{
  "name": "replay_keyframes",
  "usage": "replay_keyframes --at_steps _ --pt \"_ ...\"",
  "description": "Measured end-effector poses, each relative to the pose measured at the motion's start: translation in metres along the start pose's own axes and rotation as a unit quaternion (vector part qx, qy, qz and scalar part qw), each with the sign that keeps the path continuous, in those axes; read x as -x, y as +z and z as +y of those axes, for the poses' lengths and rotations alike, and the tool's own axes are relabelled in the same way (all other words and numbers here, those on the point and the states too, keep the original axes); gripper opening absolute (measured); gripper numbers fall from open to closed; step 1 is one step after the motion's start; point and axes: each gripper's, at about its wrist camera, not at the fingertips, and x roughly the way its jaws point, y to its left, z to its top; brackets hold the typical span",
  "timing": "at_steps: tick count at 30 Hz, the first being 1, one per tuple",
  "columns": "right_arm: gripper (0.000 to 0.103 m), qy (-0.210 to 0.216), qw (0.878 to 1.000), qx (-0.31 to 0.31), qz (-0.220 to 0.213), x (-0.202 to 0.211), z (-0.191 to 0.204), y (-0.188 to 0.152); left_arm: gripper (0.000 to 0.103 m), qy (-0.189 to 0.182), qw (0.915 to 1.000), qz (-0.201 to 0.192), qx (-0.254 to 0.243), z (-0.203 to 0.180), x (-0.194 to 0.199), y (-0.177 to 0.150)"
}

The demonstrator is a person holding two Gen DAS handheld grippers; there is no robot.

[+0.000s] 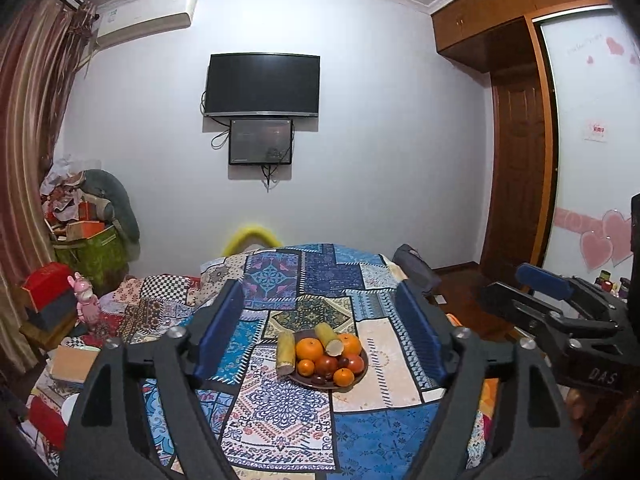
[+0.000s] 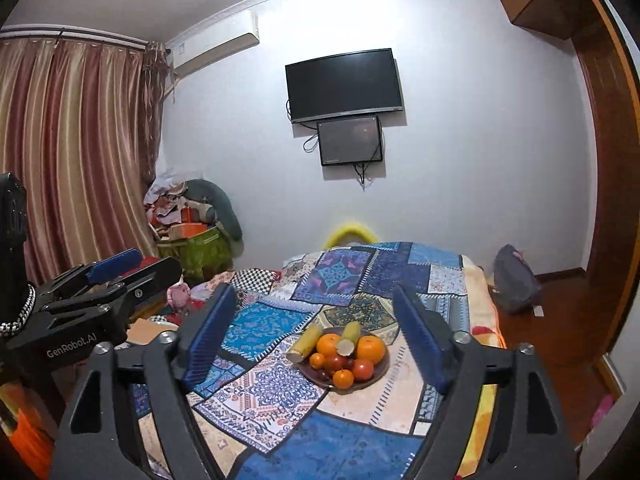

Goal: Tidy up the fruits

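Both wide apart and empty, left hand-held gripper (image 1: 320, 320) and right hand-held gripper (image 2: 316, 332), framing at lower centre a brown plate (image 1: 362, 370) of fruits (image 1: 326, 354) on the patchwork-covered bed (image 1: 376, 432).

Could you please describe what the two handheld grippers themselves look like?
Both the left gripper and right gripper have black angular frames, silver bolts and ribbed blue finger pads. Seen from the other camera, the left reads "GenRobot.AI"; the right shows "DAS".
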Motion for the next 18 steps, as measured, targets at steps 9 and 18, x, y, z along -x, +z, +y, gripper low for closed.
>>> replay_keyframes --at_steps 9,18 --pt "0.103 -0.019 1.0 0.003 -0.012 0.01 0.004 -0.003 0.101 0.008 0.9999 -0.009 0.004 0.001 0.011 -0.007" --pt "0.103 -0.029 0.999 0.01 -0.019 0.017 0.007 -0.004 0.103 0.011 0.9999 -0.01 0.006 -0.001 0.015 -0.009"
